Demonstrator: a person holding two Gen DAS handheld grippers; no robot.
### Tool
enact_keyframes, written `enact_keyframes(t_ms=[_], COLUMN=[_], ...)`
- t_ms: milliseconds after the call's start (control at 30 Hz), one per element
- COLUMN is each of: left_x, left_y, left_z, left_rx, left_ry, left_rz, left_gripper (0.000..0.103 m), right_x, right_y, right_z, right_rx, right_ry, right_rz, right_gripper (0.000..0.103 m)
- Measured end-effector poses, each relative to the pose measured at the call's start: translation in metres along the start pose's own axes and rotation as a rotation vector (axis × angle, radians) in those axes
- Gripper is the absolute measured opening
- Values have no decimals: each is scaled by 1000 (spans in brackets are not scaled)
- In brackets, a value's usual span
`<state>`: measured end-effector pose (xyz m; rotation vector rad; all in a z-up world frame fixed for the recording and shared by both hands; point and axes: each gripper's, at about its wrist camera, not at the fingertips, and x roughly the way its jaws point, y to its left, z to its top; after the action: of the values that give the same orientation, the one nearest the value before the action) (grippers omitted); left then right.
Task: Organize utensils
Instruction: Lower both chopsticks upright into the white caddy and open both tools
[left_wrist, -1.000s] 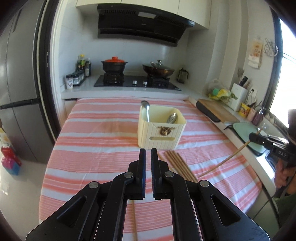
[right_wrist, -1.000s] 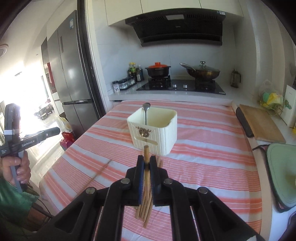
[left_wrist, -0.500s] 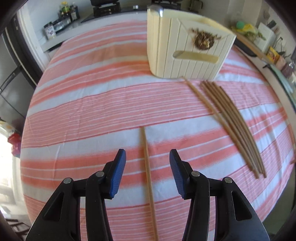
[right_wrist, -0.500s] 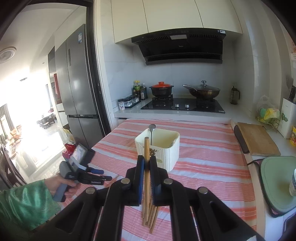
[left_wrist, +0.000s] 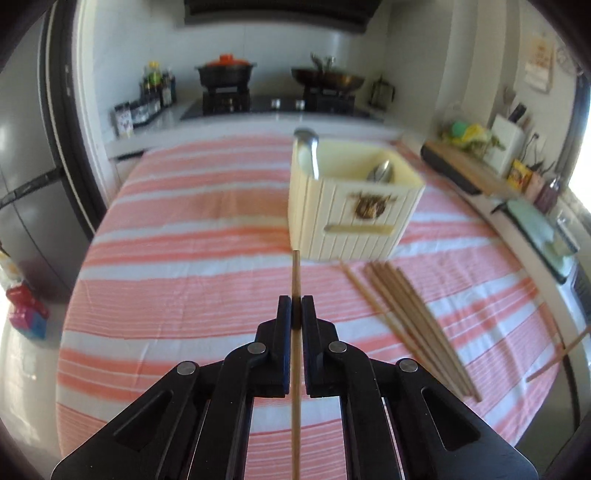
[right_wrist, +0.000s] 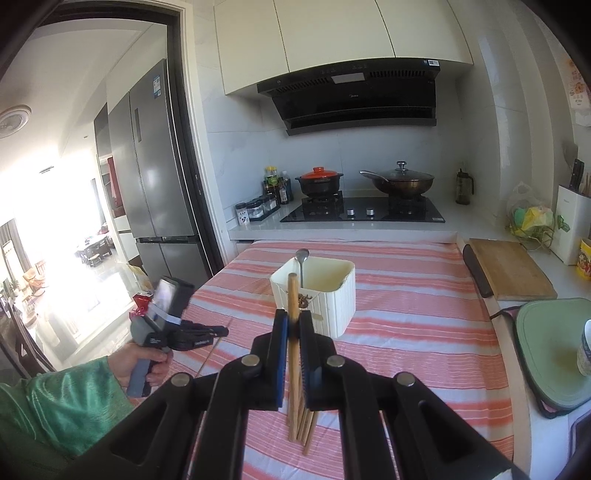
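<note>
Left tool (left_wrist: 296, 302) is clamped on one chopstick (left_wrist: 295, 273), its tip pointing toward the cream holder (left_wrist: 347, 221) on the striped worktop (left_wrist: 177, 295). Right tool (right_wrist: 293, 321) is clamped on a second chopstick (right_wrist: 292, 291), held near upright before the holder. Loose chopsticks (left_wrist: 413, 317) lie on the cloth just right of the holder; two spoons (left_wrist: 308, 147) stand inside it.

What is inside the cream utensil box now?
Inside the cream utensil box: two metal spoons, one upright, one leaning. Its walls hide the bottom.
</note>
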<state>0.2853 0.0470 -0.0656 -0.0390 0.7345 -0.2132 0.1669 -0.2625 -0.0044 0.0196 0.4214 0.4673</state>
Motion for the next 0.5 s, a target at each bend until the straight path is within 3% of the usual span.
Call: enact_keyframes(t_ms=[200,500], left_x=[-73,-106], left_y=[-1,-1], left_z=[23,63], left_rx=[-35,-75], left_ry=[-214,-327], left_rz=[-55,-97], left_gripper=[3,3], right_x=[6,32], right_y=[7,5], right_z=[6,25], right_rx=[-8,1], right_ry=[-27,-35], right_rz=[8,-25], right_gripper=[6,6])
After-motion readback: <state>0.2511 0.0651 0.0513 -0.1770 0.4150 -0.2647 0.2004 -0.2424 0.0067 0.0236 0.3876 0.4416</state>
